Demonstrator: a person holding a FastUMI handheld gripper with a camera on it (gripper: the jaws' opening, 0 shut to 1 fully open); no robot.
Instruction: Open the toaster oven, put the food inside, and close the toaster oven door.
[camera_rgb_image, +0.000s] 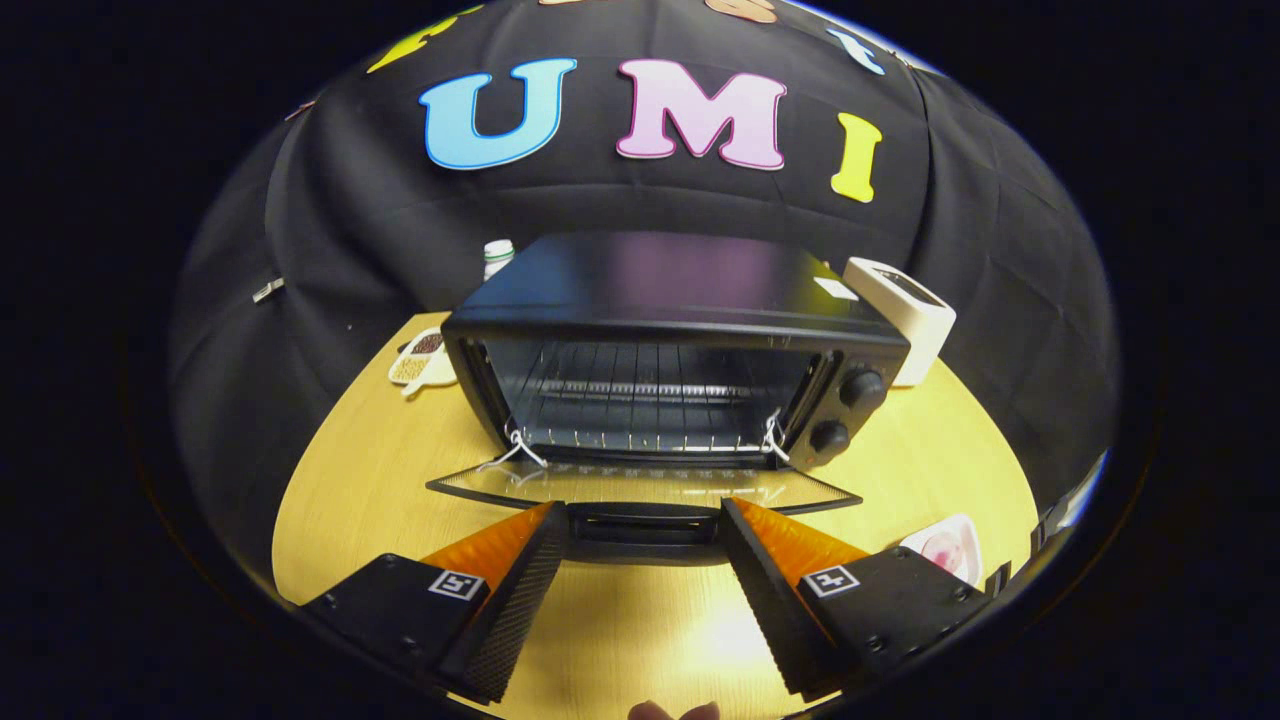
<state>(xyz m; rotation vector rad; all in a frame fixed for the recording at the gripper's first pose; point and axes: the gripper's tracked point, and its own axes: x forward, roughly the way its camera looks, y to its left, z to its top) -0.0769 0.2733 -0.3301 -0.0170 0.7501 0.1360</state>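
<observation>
A black toaster oven (680, 330) stands on the round wooden table (360, 480) with its glass door (640, 488) folded down flat toward me. Its wire rack (640, 405) is bare. The door's black handle (645, 524) lies between my fingertips. My gripper (645, 515) is open, one finger on each side of the handle, and neither presses on it. A white plate with pink food (948, 548) sits on the table just right of the right finger, partly hidden by it.
Two black knobs (862, 388) are on the oven's right side. A white box-like device (905, 310) stands behind the oven's right corner. A small divided dish with grains (420, 358) and a white bottle (497, 257) sit at the left rear.
</observation>
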